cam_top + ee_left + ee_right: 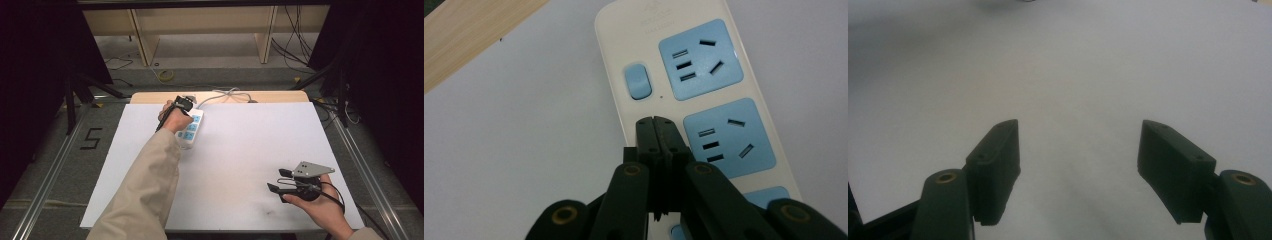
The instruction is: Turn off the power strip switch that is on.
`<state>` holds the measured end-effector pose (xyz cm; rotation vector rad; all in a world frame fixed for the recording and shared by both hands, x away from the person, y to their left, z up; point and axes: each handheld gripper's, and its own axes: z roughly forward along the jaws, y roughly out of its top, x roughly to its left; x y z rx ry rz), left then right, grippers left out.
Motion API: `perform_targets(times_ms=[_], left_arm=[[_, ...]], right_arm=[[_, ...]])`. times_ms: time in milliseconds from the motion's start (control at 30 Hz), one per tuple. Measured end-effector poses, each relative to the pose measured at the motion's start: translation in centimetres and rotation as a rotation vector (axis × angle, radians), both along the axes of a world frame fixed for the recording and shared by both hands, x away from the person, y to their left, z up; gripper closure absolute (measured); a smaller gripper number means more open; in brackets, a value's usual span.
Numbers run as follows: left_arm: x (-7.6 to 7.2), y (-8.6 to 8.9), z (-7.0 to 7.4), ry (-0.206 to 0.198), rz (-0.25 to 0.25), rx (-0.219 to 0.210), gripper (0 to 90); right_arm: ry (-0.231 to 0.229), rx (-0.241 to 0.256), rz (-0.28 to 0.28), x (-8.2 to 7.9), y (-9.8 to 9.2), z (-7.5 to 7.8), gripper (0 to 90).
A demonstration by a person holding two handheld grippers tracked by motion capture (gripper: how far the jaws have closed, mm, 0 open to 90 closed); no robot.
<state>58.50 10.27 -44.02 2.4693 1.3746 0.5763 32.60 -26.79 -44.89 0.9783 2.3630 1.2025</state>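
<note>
A white power strip [191,129] with blue sockets lies on the white table top at the back left; its grey cord [225,95] runs off the far edge. In the left gripper view the strip [684,85] shows a blue switch [637,81] beside its top socket. My left gripper [655,122] is shut with nothing in it, and its joined tips hover over the strip's casing just below that switch. My right gripper [276,180] rests low at the front right, held in a hand. It stands open [1078,145] over bare white surface with nothing between its fingers.
The white sheet [240,165] covers a wooden table whose far edge [150,96] shows at the back. Metal rails [50,170] run along both sides. Shelving and loose cables [295,50] lie on the floor beyond the table.
</note>
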Motion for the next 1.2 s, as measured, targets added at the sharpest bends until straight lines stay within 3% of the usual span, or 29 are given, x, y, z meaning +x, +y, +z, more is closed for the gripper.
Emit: perform_targets(times_ms=[567,1200], left_arm=[[-0.47,-0.02,-0.23,-0.04,-0.01,0.002,90.0],[-0.44,-0.05,-0.19,-0.039,-0.011,0.007,90.0]], right_arm=[[-0.007,0.0,0.002,0.03,-0.05,0.07,33.9],[-0.008,0.003,0.001,0.06,-0.04,0.09,34.0]])
